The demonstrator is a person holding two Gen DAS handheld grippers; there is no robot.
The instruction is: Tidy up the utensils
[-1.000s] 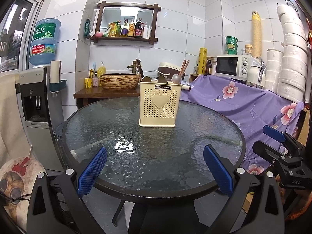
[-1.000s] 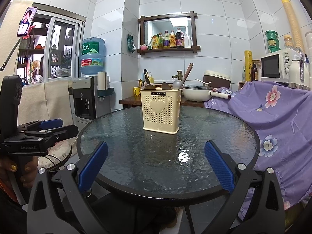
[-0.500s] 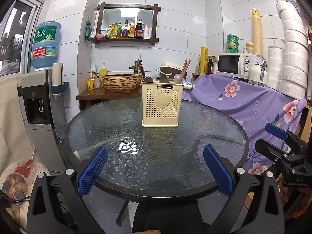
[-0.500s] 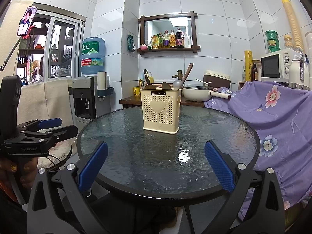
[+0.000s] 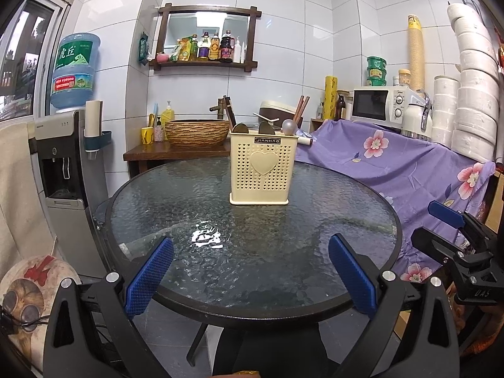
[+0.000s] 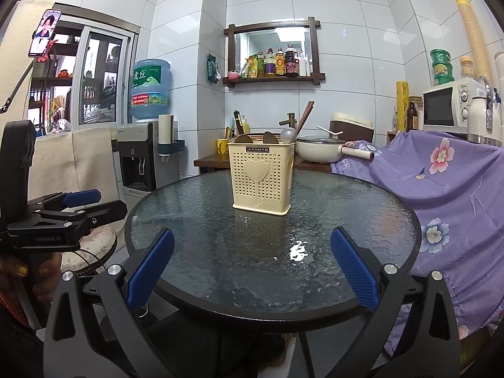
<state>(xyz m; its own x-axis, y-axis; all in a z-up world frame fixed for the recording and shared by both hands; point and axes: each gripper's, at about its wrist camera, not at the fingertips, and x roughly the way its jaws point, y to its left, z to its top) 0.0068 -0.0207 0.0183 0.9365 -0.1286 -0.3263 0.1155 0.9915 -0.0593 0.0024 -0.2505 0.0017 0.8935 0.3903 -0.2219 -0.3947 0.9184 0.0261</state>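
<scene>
A cream perforated utensil holder (image 5: 262, 170) with a heart on its front stands upright near the far side of the round glass table (image 5: 252, 283). It also shows in the right wrist view (image 6: 262, 178). Spoon ends, chopsticks and a dark handle stick out of its top (image 6: 285, 134). My left gripper (image 5: 250, 275) is open and empty, held back at the table's near edge. My right gripper (image 6: 252, 271) is open and empty, also at the near edge. Each gripper shows at the side of the other's view.
A water dispenser (image 5: 63, 170) stands left of the table. A purple flowered cloth (image 5: 393, 170) covers furniture at the right. Behind are a wooden side table with a woven basin (image 5: 197, 132), a pan (image 6: 318, 151) and a microwave (image 5: 378, 108).
The left gripper's view has lifted and pulled slightly right, so the holder sits more central. The right gripper has stayed almost still. Both stay open.
</scene>
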